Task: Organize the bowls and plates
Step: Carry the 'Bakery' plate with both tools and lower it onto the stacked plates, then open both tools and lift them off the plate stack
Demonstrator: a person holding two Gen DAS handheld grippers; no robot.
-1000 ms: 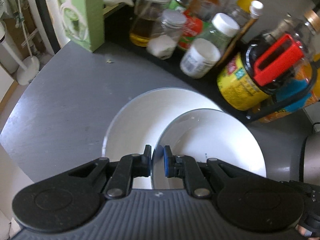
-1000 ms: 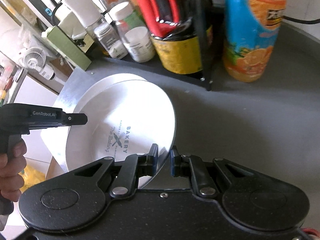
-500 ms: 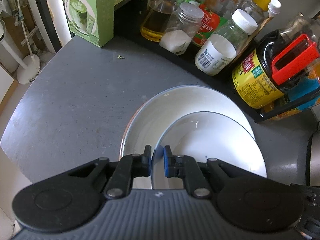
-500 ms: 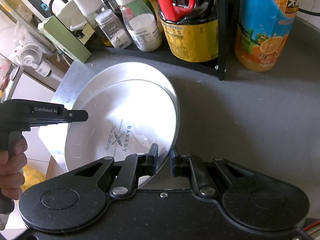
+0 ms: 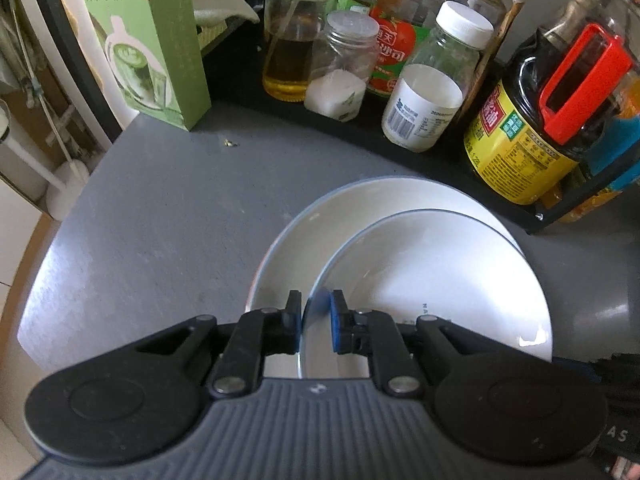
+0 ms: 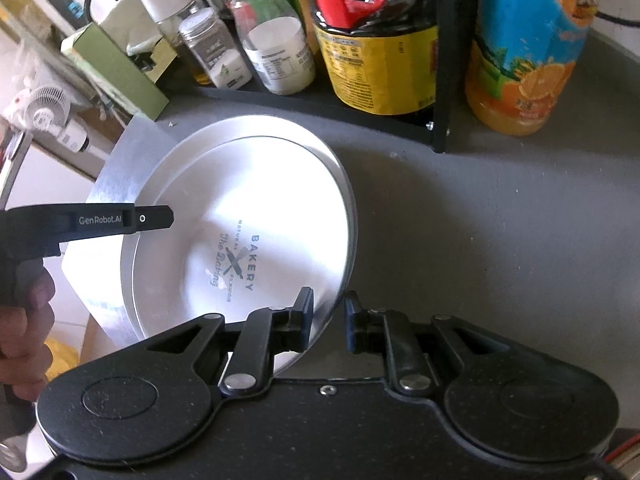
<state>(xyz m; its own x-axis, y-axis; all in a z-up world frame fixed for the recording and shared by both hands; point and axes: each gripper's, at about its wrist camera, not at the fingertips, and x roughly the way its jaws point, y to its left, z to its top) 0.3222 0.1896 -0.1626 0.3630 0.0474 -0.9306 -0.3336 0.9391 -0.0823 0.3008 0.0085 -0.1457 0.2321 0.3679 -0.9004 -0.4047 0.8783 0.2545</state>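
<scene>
**Two white plates stacked on the grey counter, both grippers at the top plate's rim**

A smaller white plate point(image 5: 432, 280) lies inside a larger white plate point(image 5: 304, 240) on the grey counter point(image 5: 160, 216), just near of the black condiment rack point(image 5: 440, 160).

The left wrist view shows the left gripper point(image 5: 316, 328) straddling the near-left rim of the smaller plate. One pad lies against the rim and the blue pad point(image 5: 334, 328) stands slightly off it, so the fingers are loosening and no longer pinch the plate. Only this view shows the green matcha latte carton point(image 5: 152, 44) at far left, the oil bottle point(image 5: 292, 40), the salt jar point(image 5: 340, 68), the ketchup bottle point(image 5: 394, 56) and the white-capped jar point(image 5: 432, 92) in a row, and the soy sauce jug point(image 5: 528, 128) with its red handle at far right.

The right wrist view shows the right gripper point(image 6: 326, 324) at the plate's near-right rim, its jaws opening: the rim sits between them, touching the left pad, with a clear gap to the right pad. Only this view shows the "BAKERY" print point(image 6: 236, 260) at the plate's centre, the orange juice bottle point(image 6: 528, 48) standing right of the rack, and a person's hand point(image 6: 24, 320) holding the left gripper's handle at the left edge. A small white fan point(image 6: 44, 108) is visible beyond the counter.
</scene>
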